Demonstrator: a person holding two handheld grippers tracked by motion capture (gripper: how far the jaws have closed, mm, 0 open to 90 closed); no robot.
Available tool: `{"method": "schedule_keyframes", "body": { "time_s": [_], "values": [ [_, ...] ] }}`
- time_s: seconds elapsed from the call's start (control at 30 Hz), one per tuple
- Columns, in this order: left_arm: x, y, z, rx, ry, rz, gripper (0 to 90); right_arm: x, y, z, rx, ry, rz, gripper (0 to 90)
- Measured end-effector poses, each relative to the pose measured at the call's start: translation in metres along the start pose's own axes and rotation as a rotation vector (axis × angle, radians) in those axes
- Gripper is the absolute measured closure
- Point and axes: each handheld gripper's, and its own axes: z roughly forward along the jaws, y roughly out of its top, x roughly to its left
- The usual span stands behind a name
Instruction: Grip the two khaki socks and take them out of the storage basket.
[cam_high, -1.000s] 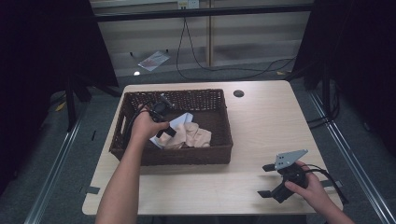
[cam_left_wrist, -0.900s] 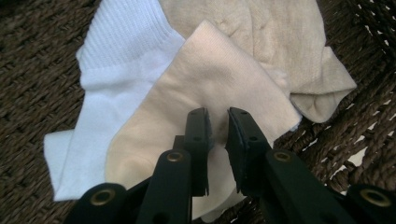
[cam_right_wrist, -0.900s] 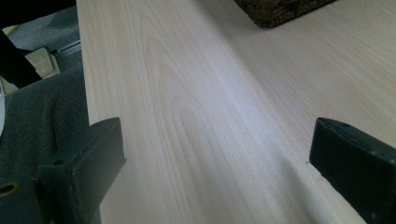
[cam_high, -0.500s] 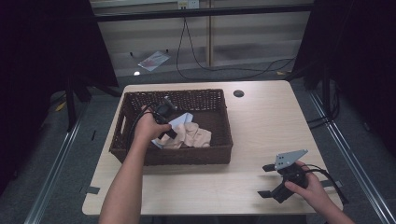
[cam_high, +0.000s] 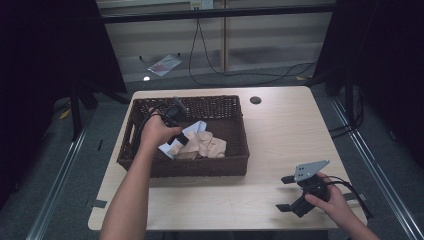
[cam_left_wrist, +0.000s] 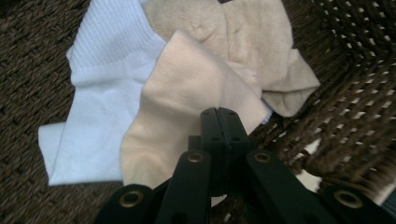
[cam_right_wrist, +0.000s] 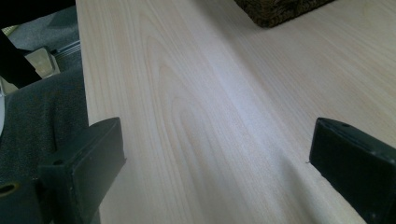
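Risk of lifting empty or dragging the white sock (cam_left_wrist: 100, 93) along, with left tongs (cam_left_wrist: 217, 114) pressed shut at the beige sock (cam_left_wrist: 187, 93) in the basket (cam_high: 150, 167), centre-left, grip unclear, and right tongs (cam_high: 280, 193) gaping idle over the table (cam_high: 280, 130), lower right.

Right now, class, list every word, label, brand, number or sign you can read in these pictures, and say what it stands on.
None can be read.
Beige sock, white sock, wicker basket, wooden table: no print shows on them.
Paper or packet on the floor behind the table: too small and blurred to tell whether it bears any text.
Small plate on the far wall: too small to read.
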Motion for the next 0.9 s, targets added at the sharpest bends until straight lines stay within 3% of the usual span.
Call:
{"method": "schedule_keyframes", "body": {
  "time_s": [0.33,0.57,0.73,0.9],
  "values": [
    [-0.012,0.007,-0.036,-0.024,-0.047,-0.005,90.0,0.000,0.000,0.000,-0.003,0.000,-0.003,2.9],
    [-0.022,0.014,-0.057,-0.043,-0.053,-0.014,90.0,-0.001,0.000,0.001,-0.005,-0.004,-0.008,2.9],
    [-0.032,0.018,-0.073,-0.043,-0.072,-0.001,90.0,0.000,0.000,0.001,0.000,0.001,-0.003,2.9],
    [-0.041,0.022,-0.088,-0.044,-0.065,0.007,90.0,0.000,0.000,0.001,-0.002,0.002,-0.002,2.9]
  ]
}}
